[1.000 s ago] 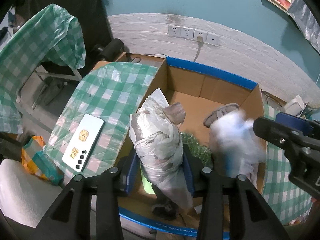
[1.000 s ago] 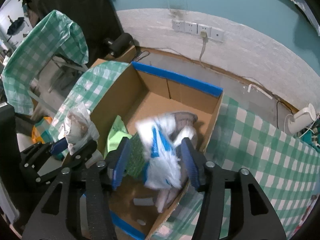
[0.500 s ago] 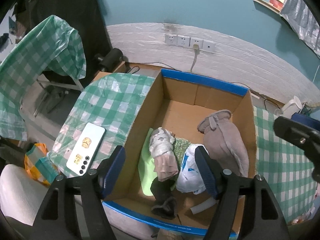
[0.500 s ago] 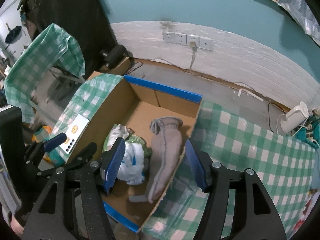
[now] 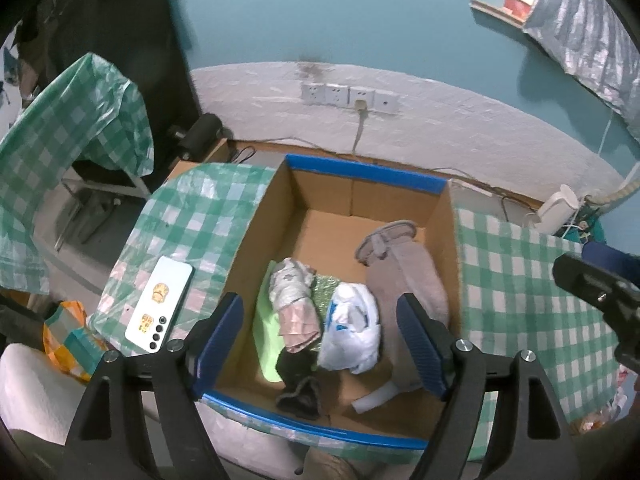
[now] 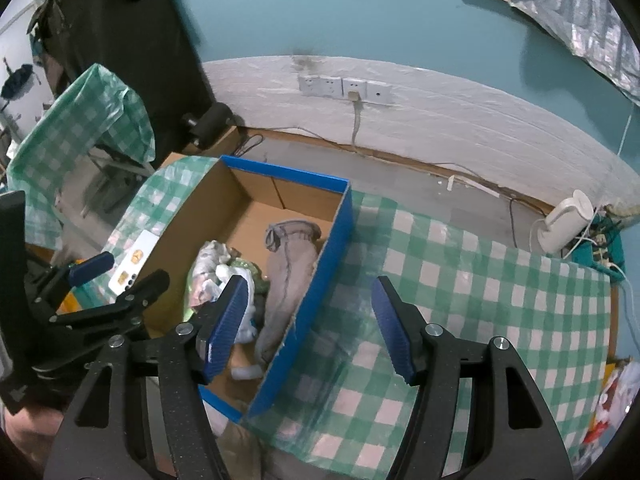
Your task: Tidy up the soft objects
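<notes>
An open cardboard box (image 5: 364,178) with a blue taped rim holds a grey garment (image 5: 408,276), a white plastic bag with blue print (image 5: 352,328), a patterned cloth bundle (image 5: 294,292), a light green cloth (image 5: 266,328) and a dark sock (image 5: 300,380). My left gripper (image 5: 320,300) hovers above the box's near end. Its jaws are opening and its pads touch nothing. My right gripper (image 6: 309,282) is open and empty, straddling the box's right wall (image 6: 340,240) from above. The grey garment (image 6: 288,264) lies against that wall.
A white phone (image 5: 160,308) lies on the green checked tablecloth (image 5: 200,216) left of the box. More checked cloth (image 6: 460,280) spreads to the right. A white kettle (image 6: 568,220) and cables sit at the far right, and a covered chair (image 5: 72,120) stands at the left.
A second ago my left gripper held the cloth bundle and my right the white bag over the box. Both now lie inside. Both grippers opened and rose, the right one shifting rightward.
</notes>
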Available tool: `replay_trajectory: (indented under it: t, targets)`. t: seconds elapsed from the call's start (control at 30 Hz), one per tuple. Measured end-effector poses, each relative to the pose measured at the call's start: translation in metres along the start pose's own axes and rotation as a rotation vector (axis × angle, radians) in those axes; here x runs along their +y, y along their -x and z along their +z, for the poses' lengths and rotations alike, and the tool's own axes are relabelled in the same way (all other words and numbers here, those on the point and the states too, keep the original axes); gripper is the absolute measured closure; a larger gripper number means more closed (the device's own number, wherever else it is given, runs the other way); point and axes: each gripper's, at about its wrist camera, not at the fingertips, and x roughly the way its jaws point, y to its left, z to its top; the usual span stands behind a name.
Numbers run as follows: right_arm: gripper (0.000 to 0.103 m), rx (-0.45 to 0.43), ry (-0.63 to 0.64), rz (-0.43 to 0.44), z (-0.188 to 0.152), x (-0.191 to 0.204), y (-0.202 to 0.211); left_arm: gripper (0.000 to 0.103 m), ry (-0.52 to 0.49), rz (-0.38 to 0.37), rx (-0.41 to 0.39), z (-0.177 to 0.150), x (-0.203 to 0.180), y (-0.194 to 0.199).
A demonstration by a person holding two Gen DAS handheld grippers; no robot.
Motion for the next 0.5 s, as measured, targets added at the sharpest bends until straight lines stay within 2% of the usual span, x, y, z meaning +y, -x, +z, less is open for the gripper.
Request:
replay_trajectory:
  t: [0.1,0.2,0.33,0.5]
  targets:
    - [0.038,-0.01,-0.005,-0.01,-0.006,-0.007,0.007,0.021,-0.013,-0.015,-0.02,0.0,-0.006,0.009]
    - [0.038,-0.02,-0.02,-0.019,-0.011,-0.016,0.013,0.014,-0.023,-0.024,-0.029,0.0,-0.01,0.016]
    - [0.038,-0.045,-0.024,-0.061,-0.019,-0.028,0.018,0.014,-0.046,-0.043,-0.048,-0.003,-0.019,0.021]
    - [0.038,-0.035,-0.053,-0.055,-0.032,-0.044,0.016,0.014,-0.076,-0.037,-0.049,-0.005,-0.029,0.019]
